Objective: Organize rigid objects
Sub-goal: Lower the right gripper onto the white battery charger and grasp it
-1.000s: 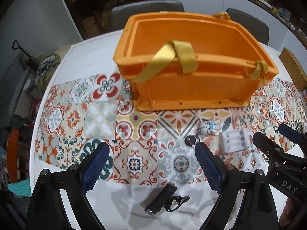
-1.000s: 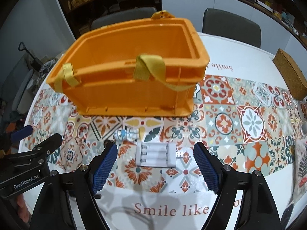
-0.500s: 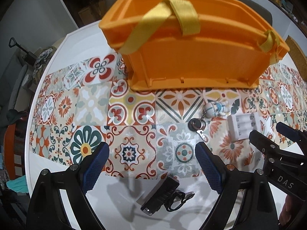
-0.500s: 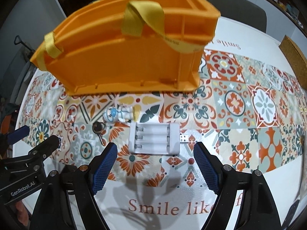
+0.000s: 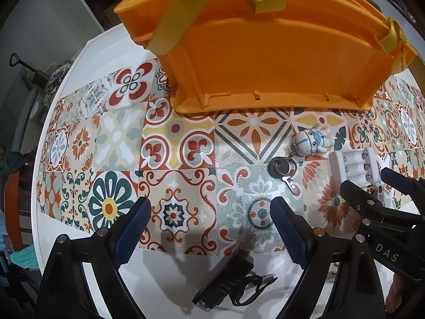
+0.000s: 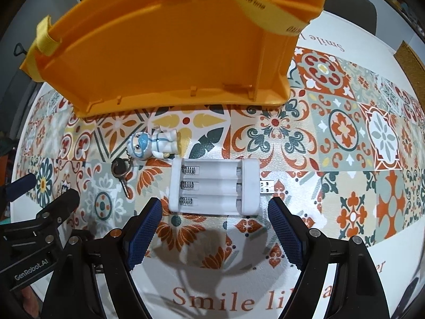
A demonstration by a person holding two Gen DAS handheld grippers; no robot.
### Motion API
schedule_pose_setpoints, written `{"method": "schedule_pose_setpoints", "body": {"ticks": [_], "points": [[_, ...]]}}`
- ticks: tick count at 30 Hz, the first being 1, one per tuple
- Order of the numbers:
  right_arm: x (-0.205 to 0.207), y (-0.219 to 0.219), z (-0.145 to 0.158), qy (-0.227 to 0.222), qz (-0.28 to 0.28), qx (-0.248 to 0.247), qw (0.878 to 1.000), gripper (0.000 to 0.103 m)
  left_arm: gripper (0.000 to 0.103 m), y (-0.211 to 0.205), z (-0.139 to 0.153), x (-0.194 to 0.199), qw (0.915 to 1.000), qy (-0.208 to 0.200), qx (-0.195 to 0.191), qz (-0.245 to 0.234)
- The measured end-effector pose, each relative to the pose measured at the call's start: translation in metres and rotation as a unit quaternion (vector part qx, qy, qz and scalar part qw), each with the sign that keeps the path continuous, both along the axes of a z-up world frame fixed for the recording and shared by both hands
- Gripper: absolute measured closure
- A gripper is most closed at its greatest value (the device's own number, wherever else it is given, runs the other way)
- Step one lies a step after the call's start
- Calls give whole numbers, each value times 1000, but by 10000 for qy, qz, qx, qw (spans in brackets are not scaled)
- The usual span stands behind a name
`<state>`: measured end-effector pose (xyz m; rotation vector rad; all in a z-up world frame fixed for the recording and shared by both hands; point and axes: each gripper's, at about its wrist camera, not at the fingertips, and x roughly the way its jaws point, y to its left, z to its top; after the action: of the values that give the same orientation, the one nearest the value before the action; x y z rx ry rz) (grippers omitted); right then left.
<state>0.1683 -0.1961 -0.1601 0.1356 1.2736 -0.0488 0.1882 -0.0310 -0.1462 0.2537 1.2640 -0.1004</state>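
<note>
An orange plastic crate (image 5: 268, 53) (image 6: 170, 53) with yellow straps stands at the back of the patterned mat. In front of it lie a white-and-blue figurine keychain (image 5: 313, 141) (image 6: 154, 143) with a dark key (image 5: 283, 168) (image 6: 120, 171), and a white battery charger (image 6: 215, 186) (image 5: 356, 167) with a USB plug. A black device with a cord (image 5: 228, 281) rests on the white table near me. My left gripper (image 5: 209, 228) is open above the mat, nothing between its fingers. My right gripper (image 6: 215, 228) is open just in front of the charger.
A cork board (image 6: 410, 55) lies at the far right. Grey chairs (image 6: 353, 8) stand behind the round white table (image 5: 101, 55). Each view catches the other gripper at its edge, close beside the charger and the key.
Both grippers have sunk toward the table, so the crate, keychain and charger loom larger. Neither jaw opening has changed and nothing on the mat has moved.
</note>
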Motion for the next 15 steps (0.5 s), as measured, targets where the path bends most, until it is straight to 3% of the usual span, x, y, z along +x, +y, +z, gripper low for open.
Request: {"method": "schedule_pose_setpoints", "body": {"ticks": [13,15], "points": [[20,1,-21,87,40,-153,9998,22,11,6,-12,6,9999,115,-10,52],[21,2,-21,61,67,-252,9996,25,11,5,-12,5,9999,116,-16,45]]}}
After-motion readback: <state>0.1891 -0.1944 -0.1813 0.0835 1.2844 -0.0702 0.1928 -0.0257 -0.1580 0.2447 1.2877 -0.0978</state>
